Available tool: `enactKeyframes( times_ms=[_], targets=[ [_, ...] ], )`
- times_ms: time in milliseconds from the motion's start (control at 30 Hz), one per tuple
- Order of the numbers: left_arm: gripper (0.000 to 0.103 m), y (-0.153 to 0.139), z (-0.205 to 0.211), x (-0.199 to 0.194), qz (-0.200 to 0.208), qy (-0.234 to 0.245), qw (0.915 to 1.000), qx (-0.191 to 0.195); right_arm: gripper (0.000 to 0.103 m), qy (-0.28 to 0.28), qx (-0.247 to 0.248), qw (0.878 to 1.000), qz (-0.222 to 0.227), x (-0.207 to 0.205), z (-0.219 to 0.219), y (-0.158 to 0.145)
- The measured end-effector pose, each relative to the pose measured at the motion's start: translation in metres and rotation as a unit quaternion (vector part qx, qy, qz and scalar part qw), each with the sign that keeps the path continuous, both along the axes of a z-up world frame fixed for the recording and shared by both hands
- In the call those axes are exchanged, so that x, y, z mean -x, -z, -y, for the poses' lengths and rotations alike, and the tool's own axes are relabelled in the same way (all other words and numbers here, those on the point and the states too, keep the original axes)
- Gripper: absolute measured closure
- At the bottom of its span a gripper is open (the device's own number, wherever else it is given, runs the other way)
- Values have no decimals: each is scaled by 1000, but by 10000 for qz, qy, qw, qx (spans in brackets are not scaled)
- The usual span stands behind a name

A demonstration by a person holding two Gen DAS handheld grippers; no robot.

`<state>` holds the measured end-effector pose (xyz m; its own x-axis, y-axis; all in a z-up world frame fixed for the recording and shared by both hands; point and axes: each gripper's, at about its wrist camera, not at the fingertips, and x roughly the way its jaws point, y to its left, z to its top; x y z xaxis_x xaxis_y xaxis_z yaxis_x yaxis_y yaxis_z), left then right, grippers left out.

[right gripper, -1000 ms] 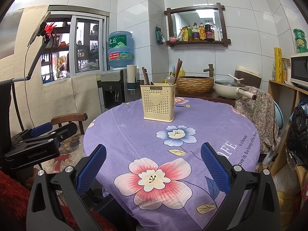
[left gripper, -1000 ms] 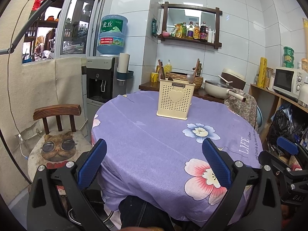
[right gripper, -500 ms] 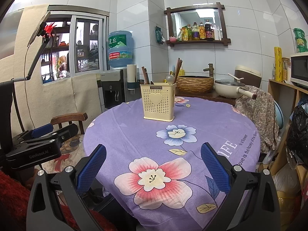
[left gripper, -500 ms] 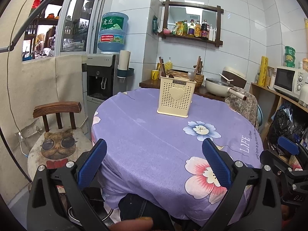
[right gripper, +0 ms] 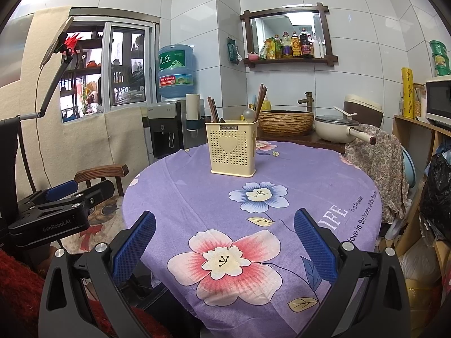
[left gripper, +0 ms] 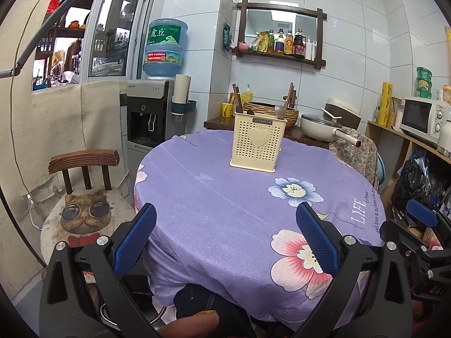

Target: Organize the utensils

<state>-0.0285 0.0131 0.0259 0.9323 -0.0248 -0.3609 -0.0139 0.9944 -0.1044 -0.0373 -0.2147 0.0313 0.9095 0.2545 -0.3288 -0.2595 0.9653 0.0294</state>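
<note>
Mostly nothing has moved in the last second: your left gripper (left gripper: 225, 236) and right gripper (right gripper: 224, 236) stay wide open and empty, and the utensils (right gripper: 255, 104) already stand in the holder (right gripper: 231, 148) far ahead on the table (right gripper: 304, 174).

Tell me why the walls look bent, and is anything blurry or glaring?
Both wrist views: fisheye lenses bow the tile lines and darken the corners. Left view: a blurred fingertip at the bottom edge, the utensil holder sharp. Right view: soft reflections on the wall tiles, no harsh glare.
</note>
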Motion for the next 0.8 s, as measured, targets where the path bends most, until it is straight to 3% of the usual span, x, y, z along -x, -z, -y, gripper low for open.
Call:
enactKeyframes(
  times_ms=[800],
  targets=[
    [6, 1, -1, 2, 69, -1, 10000, 22, 6, 5, -1, 10000, -11, 1, -1, 0]
  ],
)
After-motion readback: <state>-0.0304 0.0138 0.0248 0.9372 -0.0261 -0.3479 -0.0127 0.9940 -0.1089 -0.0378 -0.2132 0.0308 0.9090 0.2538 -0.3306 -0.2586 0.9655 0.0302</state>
